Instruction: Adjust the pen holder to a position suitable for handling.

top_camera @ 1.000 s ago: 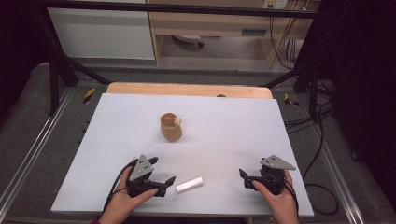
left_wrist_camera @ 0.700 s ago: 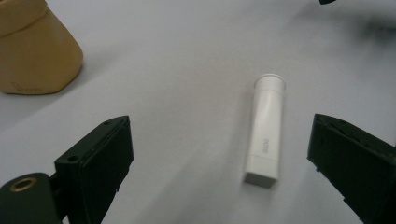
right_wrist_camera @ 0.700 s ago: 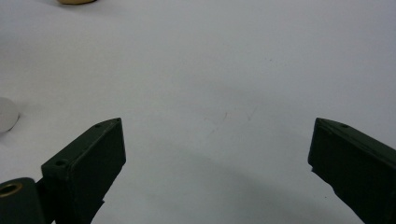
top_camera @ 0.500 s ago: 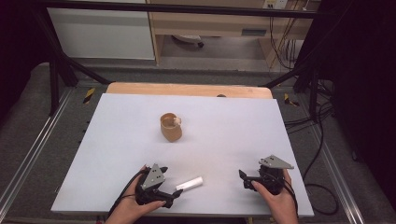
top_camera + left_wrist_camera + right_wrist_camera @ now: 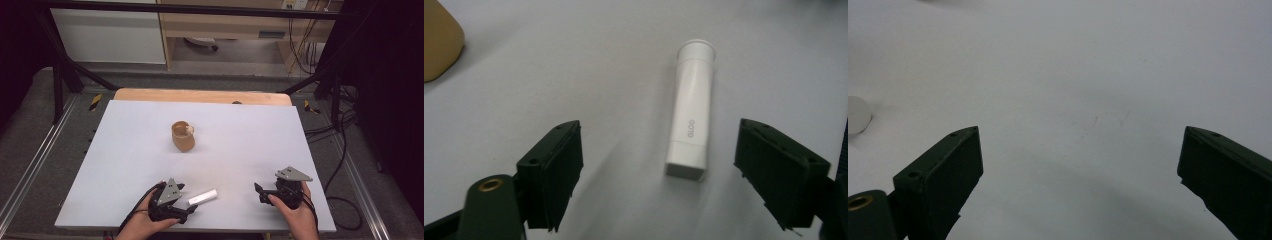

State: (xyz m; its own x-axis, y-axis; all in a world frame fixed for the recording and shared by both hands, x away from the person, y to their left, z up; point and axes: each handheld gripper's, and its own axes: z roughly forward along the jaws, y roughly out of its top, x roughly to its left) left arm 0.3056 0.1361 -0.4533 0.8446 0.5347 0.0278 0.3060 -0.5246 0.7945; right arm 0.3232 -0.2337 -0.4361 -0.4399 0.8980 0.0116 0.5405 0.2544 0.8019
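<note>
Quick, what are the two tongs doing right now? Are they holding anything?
Left tongs: open, holding nothing; the white tube lies on the table between the jaws.
Right tongs: open, holding nothing.

Left tool (image 5: 186,209), right tool (image 5: 260,190) spread wide.

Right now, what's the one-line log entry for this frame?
left gripper: open, around tube, no contact | right gripper: open, idle | tube: flat on table | cup: upright, apart
</note>
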